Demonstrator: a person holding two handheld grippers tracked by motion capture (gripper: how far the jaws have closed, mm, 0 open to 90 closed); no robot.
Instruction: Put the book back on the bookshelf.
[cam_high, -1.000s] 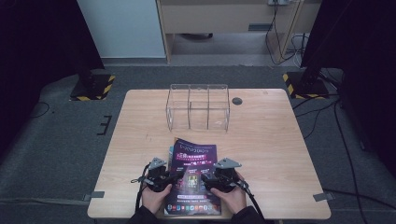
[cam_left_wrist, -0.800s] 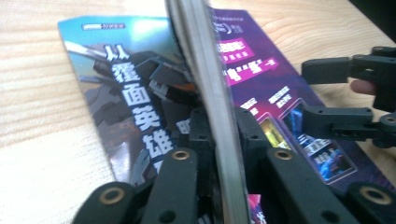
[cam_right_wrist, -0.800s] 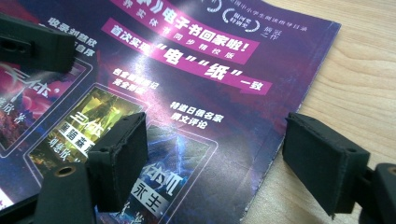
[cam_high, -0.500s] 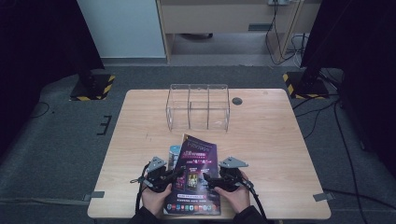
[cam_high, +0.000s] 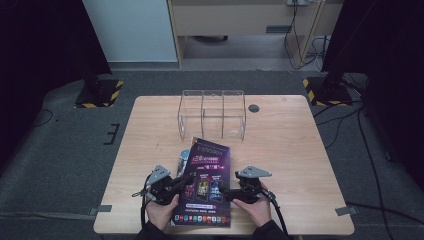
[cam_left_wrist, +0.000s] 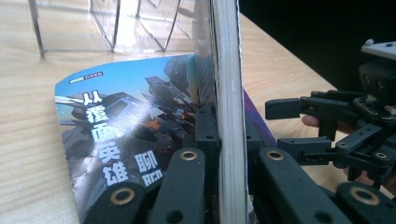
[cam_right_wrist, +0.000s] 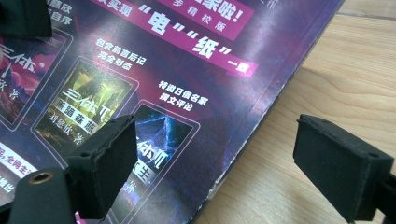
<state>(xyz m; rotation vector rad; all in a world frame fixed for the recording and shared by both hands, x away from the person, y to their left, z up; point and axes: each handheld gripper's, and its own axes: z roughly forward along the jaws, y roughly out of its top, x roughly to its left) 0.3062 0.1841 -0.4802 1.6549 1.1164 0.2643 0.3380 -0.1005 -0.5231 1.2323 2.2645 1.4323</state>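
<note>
A purple magazine (cam_high: 205, 185) lies near the table's front edge, on top of a blue-covered magazine (cam_high: 183, 159). My left gripper (cam_high: 172, 187) is shut on the purple magazine's left edge. The left gripper view shows that edge (cam_left_wrist: 229, 70) upright between the jaws, raised off the blue magazine (cam_left_wrist: 116, 130). My right gripper (cam_high: 232, 192) stands open at the purple magazine's right edge. Its jaws have just been opening. In the right gripper view the purple cover (cam_right_wrist: 163, 70) and its right edge lie under the right gripper (cam_right_wrist: 224, 163), with neither pad touching.
A clear plastic organizer (cam_high: 212, 114) with three compartments stands at mid-table, just beyond the magazines. A small dark round grommet (cam_high: 254, 108) sits to its right. Bare wood (cam_high: 300, 165) stretches right of my hands.
The purple magazine's left side has risen in my left gripper, so it now tilts off the blue one. My right gripper's jaws have spread and come off the cover.
</note>
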